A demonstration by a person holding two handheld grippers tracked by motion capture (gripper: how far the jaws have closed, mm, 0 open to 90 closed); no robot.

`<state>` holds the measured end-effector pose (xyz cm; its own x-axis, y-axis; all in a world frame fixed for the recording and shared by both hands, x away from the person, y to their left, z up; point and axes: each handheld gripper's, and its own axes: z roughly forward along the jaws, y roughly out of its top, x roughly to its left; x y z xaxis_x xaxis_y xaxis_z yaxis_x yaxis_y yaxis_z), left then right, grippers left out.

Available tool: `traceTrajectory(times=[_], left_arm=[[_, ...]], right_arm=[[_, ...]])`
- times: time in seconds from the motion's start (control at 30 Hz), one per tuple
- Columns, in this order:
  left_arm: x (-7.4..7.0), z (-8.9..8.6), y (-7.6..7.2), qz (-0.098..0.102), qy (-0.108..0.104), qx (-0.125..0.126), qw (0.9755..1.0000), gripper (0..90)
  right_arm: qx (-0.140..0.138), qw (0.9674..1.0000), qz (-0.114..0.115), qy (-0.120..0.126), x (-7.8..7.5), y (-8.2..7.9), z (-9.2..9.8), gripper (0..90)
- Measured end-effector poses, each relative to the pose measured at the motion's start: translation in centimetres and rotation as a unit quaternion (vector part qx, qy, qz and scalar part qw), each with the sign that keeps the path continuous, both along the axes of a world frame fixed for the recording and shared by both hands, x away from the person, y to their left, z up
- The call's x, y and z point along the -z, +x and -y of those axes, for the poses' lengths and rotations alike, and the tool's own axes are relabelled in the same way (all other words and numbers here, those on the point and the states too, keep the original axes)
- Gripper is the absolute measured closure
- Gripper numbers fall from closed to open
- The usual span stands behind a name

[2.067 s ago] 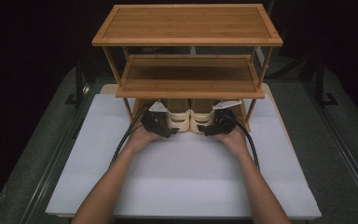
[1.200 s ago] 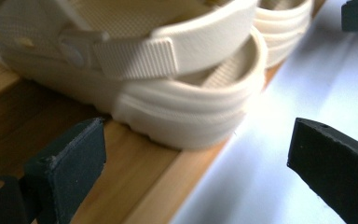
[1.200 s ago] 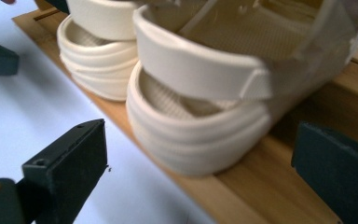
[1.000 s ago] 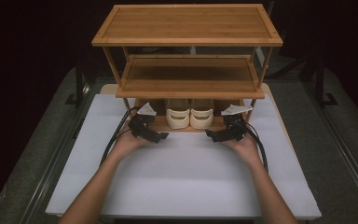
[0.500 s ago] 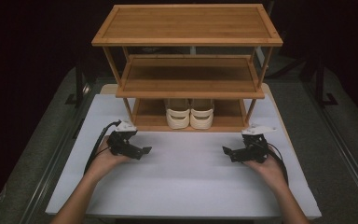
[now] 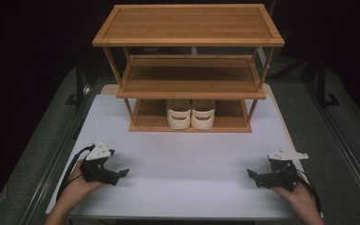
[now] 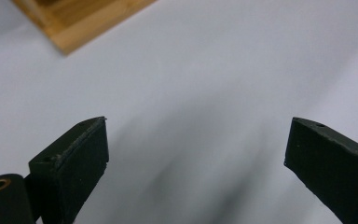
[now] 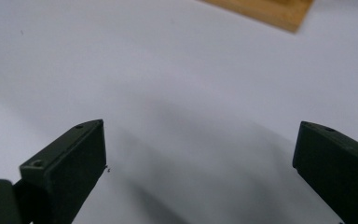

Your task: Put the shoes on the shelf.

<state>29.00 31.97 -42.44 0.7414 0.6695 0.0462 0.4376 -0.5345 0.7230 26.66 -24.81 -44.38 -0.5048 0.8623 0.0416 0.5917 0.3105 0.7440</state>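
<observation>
your left gripper [image 6: 122, 173] is sitting with its jaws spread wide, pinching nothing; in the left gripper view [image 7: 196, 154] only bare white tabletop is lying between them. your right gripper [image 6: 251, 174] is gaping just as wide and is holding nothing either, with the same blank white surface showing between its jaws in the right gripper view [image 8: 198, 158]. both are resting low over the white table [image 6: 187, 159], well in front of the wooden rack [image 6: 190, 40], the left one off toward the rack's left front corner and the right one off toward its right front corner, their jaws pointing inward toward each other. your hands are gripping them from behind, with the cables trailing back beside your wrists.

the pair of cream sandals [image 6: 191, 115] is sitting side by side on the rack's bottom shelf, in the middle, toes facing you, well apart from both grippers. the rack's middle shelf [image 6: 190, 77] is overhanging the sandals and the rack's front legs are standing to either side of them. a corner of the rack's base is showing at the top of each gripper view [image 7: 81, 21] [image 8: 270, 11]. open white table is lying between the grippers and the rack.
</observation>
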Motion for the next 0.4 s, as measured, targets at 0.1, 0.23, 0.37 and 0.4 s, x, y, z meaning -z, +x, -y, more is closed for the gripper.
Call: traceTrajectory(times=[0.1,0.23,0.37,0.4], left_arm=[[0.3,-0.6,-0.6,0.0,0.01,-0.004,0.9999,5.7],[1.0,-1.7,-1.4,-0.005,0.009,-0.018,0.9998,5.6],[1.7,-1.9,-1.3,-0.016,0.017,-0.011,0.9997,5.6],[1.7,-1.9,-1.3,-0.016,0.017,-0.011,0.9997,5.6]], right_arm=[[0.008,0.9999,-0.006,-0.013,0.4,-1.0,0.5,2.4],[0.008,0.9995,-0.014,-0.029,0.9,-1.5,0.5,2.4],[0.007,0.9993,-0.029,-0.025,1.4,-1.3,0.7,2.0],[0.007,0.9993,-0.029,-0.025,1.4,-1.3,0.7,2.0]])
